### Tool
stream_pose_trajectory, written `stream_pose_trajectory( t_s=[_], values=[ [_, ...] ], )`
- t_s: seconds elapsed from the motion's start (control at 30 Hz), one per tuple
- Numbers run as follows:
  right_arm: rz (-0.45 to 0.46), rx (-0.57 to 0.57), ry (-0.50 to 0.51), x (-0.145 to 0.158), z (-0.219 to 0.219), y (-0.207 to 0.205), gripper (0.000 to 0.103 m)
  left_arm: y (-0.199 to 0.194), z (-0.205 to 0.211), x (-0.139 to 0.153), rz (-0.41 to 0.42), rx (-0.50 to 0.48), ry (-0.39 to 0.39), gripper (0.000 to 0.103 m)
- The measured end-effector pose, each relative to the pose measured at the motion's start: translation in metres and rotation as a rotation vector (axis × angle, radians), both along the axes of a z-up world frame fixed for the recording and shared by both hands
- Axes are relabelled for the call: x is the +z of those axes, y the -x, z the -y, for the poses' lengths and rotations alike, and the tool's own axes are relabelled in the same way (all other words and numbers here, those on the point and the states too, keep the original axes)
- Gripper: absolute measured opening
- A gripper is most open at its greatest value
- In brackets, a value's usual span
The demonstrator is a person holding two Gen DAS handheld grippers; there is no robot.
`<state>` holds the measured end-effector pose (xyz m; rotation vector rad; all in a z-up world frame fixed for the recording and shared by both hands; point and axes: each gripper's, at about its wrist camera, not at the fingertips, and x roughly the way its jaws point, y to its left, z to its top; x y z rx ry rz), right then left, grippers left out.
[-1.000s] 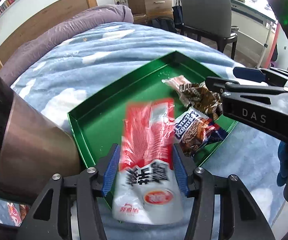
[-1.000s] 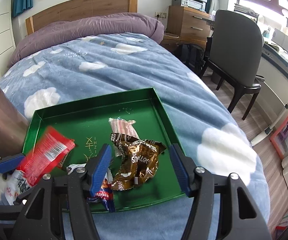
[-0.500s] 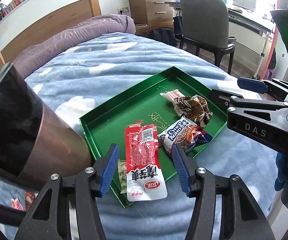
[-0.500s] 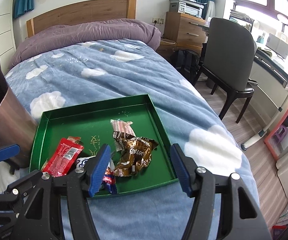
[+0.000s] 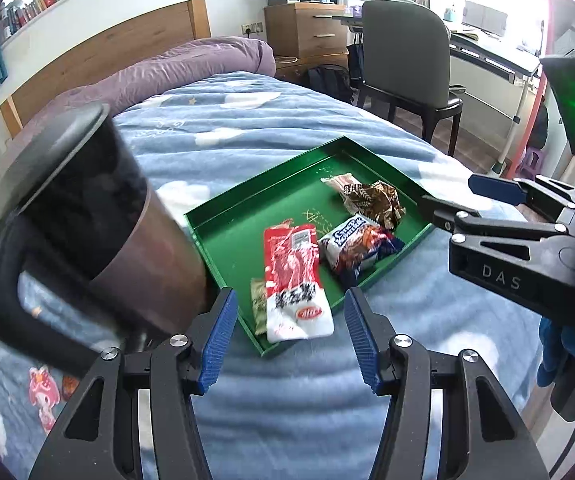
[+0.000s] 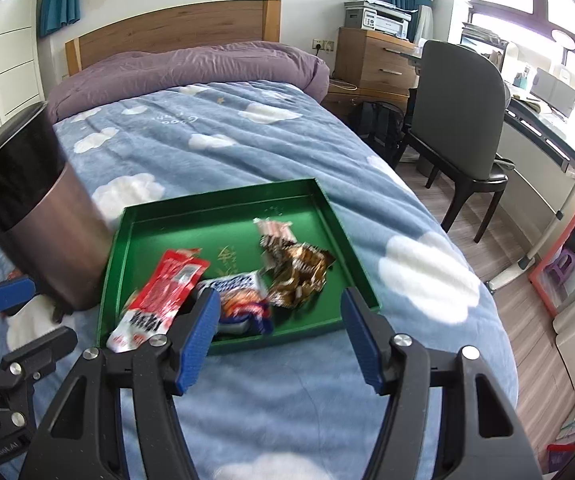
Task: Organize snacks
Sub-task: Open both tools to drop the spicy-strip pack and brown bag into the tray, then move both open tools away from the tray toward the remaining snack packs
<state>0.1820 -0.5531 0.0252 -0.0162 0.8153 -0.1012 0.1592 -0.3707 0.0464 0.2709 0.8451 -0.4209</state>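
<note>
Four snack packets lie in a green tray (image 5: 223,216) that rests on a bed with a blue cloud-print blanket (image 6: 215,136). We hold a gripper in each hand, both raised above the blanket on the near side of the tray. Our left gripper (image 5: 285,336) has its blue-padded jaws partly open with nothing between them. Our right gripper (image 6: 277,334) has its jaws spread wide and they have just been opening a little further; nothing is between them either. A long red and white packet (image 5: 293,276) lies at the tray's near edge, by its near left corner, its white end reaching over the rim. Just beside it, toward the middle of the near edge, sits a blue and white packet (image 5: 357,246). A crumpled brown wrapper (image 6: 297,272) lies nearer the tray's right edge, touching a small pink packet (image 6: 273,227) beyond it. A tall dark bin (image 6: 39,216) stands on the blanket against the tray's left edge.
</note>
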Motion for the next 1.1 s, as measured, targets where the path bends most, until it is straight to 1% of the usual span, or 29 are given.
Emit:
stream_pose_trajectory(
  t_s=[0.33,0.53,0.93,1.1],
  values=[
    [0.007,0.036,-0.009,0.013,-0.036,0.046,0.079,0.035,-0.050,0.021,0.035,0.039,0.007,0.049],
    [0.023,0.054,-0.022,0.025,-0.060,0.069,0.079,0.056,-0.085,0.030,0.052,0.081,0.023,0.049],
    [0.073,0.120,-0.031,0.053,-0.122,0.107,0.080,0.092,-0.159,0.045,0.103,0.187,0.056,0.051],
    [0.090,0.148,-0.041,0.060,-0.148,0.120,0.081,0.105,-0.191,0.049,0.126,0.240,0.073,0.051]
  ],
)
